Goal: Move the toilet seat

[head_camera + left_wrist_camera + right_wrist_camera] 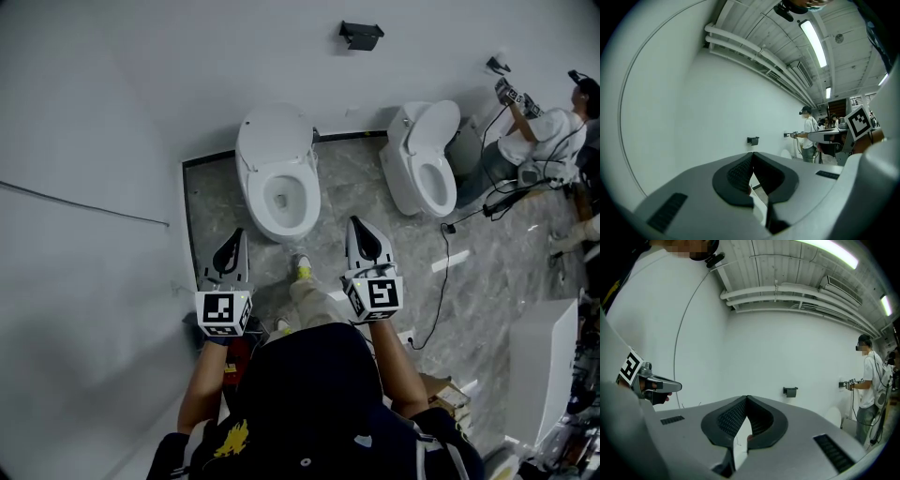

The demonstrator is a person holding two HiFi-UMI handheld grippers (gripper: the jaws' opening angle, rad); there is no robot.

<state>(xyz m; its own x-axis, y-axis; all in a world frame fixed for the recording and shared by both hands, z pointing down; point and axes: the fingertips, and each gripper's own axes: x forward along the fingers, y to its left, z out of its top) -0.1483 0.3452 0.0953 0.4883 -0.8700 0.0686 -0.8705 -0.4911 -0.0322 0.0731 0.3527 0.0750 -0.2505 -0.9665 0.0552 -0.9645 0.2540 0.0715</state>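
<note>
The jaws of our left gripper (752,155) are pressed together, with nothing between them. The jaws of our right gripper (746,398) are together too, and hold nothing. Both point flat ahead at the wall (141,112).

The toilet seat (308,192) is at twelve o'clock from the two tips, near them but not touched. Seen from the toilet (274,225), our left gripper is at about seven o'clock and our right one at about five o'clock. The lid (272,131) stands up against the wall. The seat looks like it lies flat on the toilet, but we cannot be sure. So we think the job has not begun yet. We have to reach the seat, grab or push it, and move it.

Only the head view shows the seat, the floor (375,244) and a second toilet (422,164) at two o'clock. The gripper views look over the toilet. They show pipes (787,292) and long lamps (813,41) up high, which the head view does not. Each also shows the other gripper, at three o'clock in the left gripper view and at nine o'clock in the right gripper view. Another person (869,380) stands by the wall.
</note>
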